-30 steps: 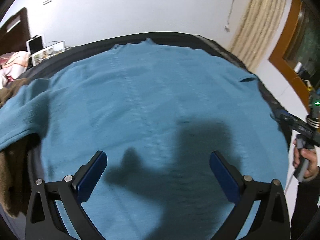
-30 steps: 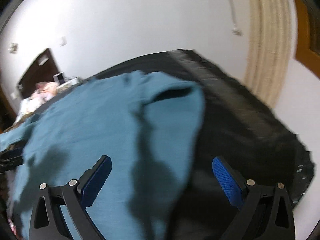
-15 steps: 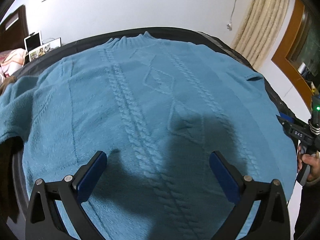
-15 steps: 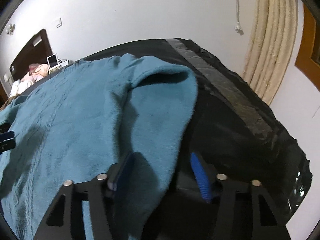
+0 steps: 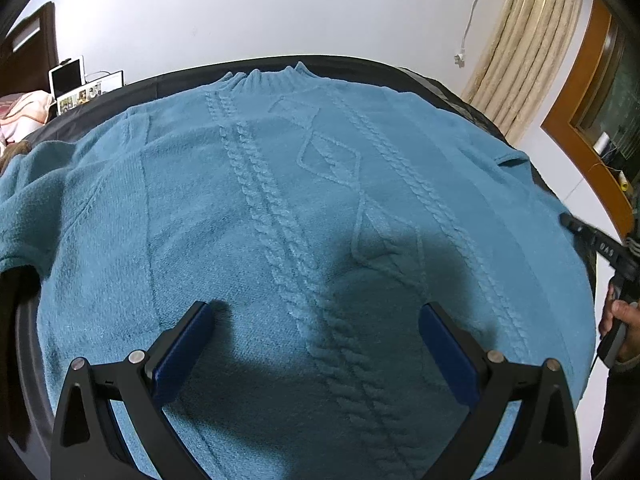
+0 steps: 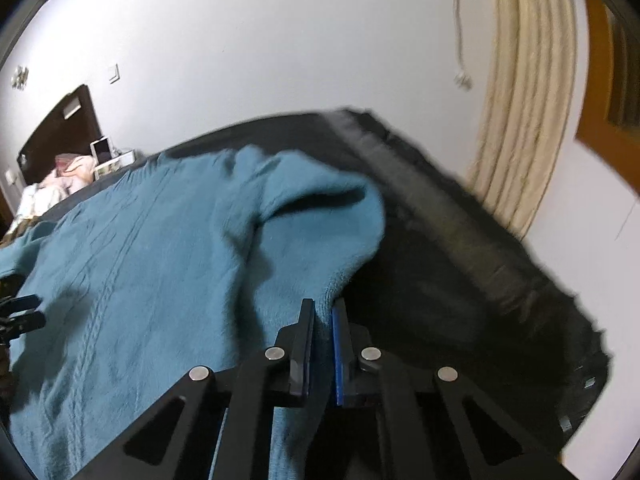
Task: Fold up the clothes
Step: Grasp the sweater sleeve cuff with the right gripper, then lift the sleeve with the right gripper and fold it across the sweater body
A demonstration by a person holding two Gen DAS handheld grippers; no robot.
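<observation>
A teal cable-knit sweater lies spread flat on a black table, collar at the far edge. My left gripper hovers just over its lower front, open, blue pads wide apart with only knit beneath them. In the right wrist view my right gripper is shut on the sweater's right edge, near the folded-in sleeve. That same right gripper shows at the sweater's right side in the left wrist view, held by a hand.
The black table runs bare to the right of the sweater. Beige curtains and a wooden frame stand at the right. A bed with pink bedding and a tablet lie at the far left.
My right gripper's jaws closed from wide open onto the sweater's right edge. The left gripper sank closer to the sweater and stayed open.
</observation>
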